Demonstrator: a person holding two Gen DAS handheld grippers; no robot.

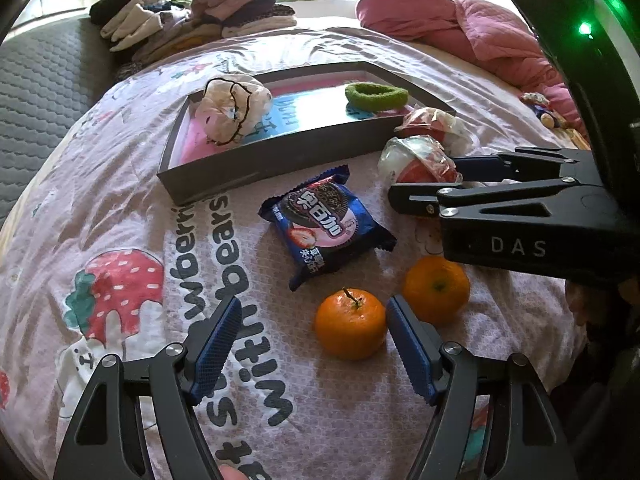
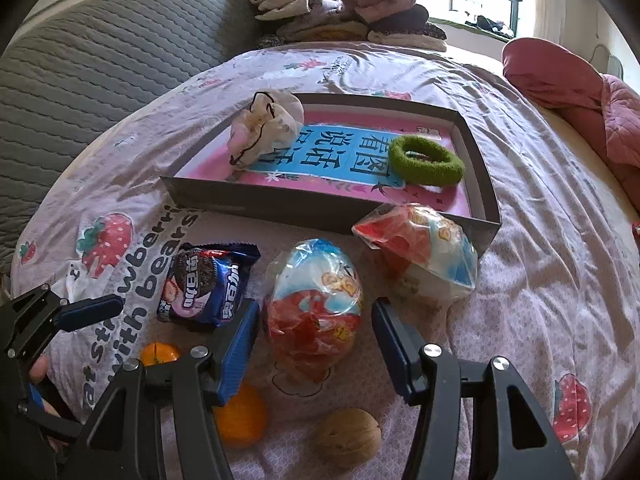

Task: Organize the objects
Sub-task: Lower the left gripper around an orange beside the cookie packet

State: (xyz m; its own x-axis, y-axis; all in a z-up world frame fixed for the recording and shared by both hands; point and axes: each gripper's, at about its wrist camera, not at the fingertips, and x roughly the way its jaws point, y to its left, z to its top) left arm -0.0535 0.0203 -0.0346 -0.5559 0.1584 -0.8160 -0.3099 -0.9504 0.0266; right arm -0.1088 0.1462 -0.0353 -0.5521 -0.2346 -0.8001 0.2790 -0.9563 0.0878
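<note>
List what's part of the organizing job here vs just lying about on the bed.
Job:
box
cookie pack
two wrapped snacks
two oranges
walnut
already boxed: green hair tie, cloth pouch

Lying about:
folded clothes
pink quilt

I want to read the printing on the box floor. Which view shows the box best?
The right wrist view: the box is seen from higher, so its blue and pink printed floor lies open, with the green hair tie. In the left wrist view the box is seen flatter, its near wall hiding much of the floor.
</note>
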